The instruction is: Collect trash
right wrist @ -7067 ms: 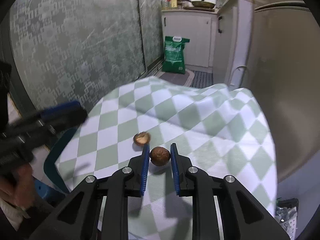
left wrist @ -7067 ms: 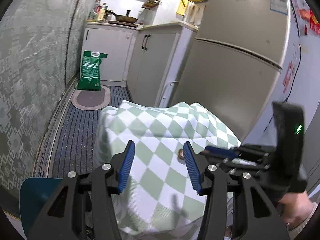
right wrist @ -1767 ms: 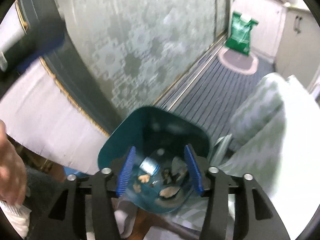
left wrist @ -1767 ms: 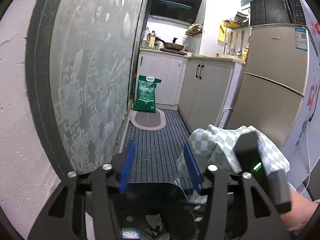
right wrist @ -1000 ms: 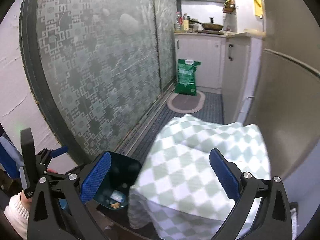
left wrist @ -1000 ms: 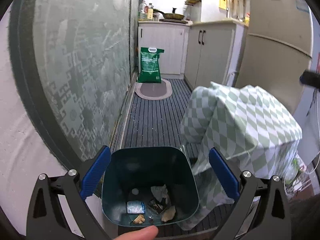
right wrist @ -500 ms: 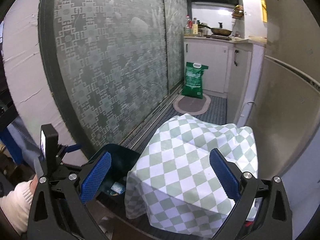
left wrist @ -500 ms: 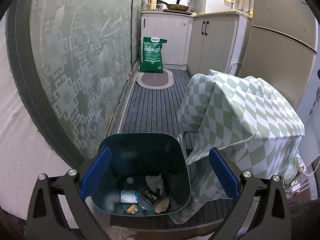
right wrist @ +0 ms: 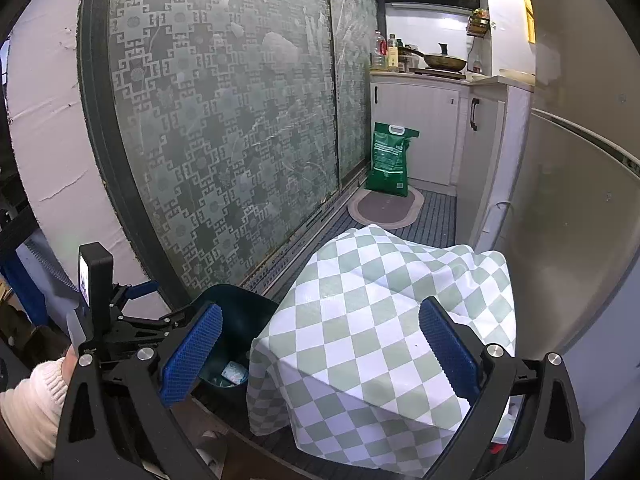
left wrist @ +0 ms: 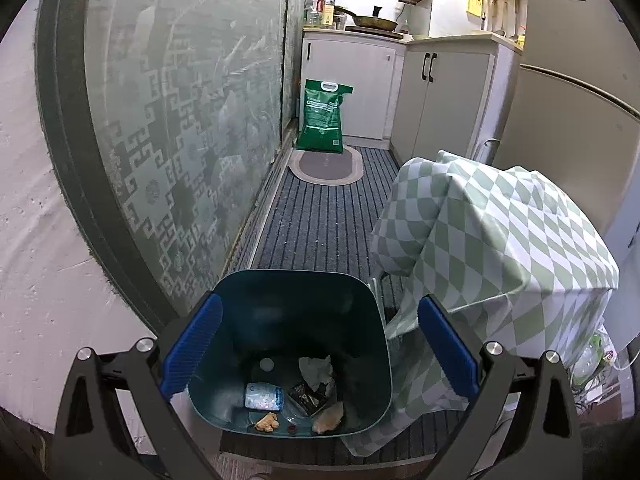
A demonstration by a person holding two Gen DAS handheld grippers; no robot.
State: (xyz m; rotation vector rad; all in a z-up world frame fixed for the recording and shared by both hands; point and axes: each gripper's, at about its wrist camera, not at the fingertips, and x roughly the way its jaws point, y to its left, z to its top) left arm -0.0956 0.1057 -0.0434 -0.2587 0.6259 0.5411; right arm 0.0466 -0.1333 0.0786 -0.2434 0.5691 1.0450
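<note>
"Hovering over the bin, is it?"

"Yes. The left gripper (left wrist: pixel 318 346) hangs above the teal trash bin (left wrist: pixel 256 284), tilted down so it looks straight into it. Its blue pads are spread wide, one on each side of the bin's mouth, with nothing between them."

"And the trash?"

"At the bottom of the bin: a small crushed can (left wrist: pixel 264 396), a crumpled white tissue (left wrist: pixel 316 368), a dark wrapper (left wrist: pixel 308 398) and a few brownish scraps (left wrist: pixel 329 422)."

"What about the other one?"

"The right gripper (right wrist: pixel 318 346) is held higher and farther back, aimed across the table under the green-and-white checked cloth (right wrist: pixel 384 320). Its jaws gape too, empty. The bin stands on the floor just beside the table, between it and the patterned glass sliding door (right wrist: pixel 224 128). From that side you can see the person's cream-coloured sleeve (right wrist: pixel 34 396) behind the left tool."
</note>
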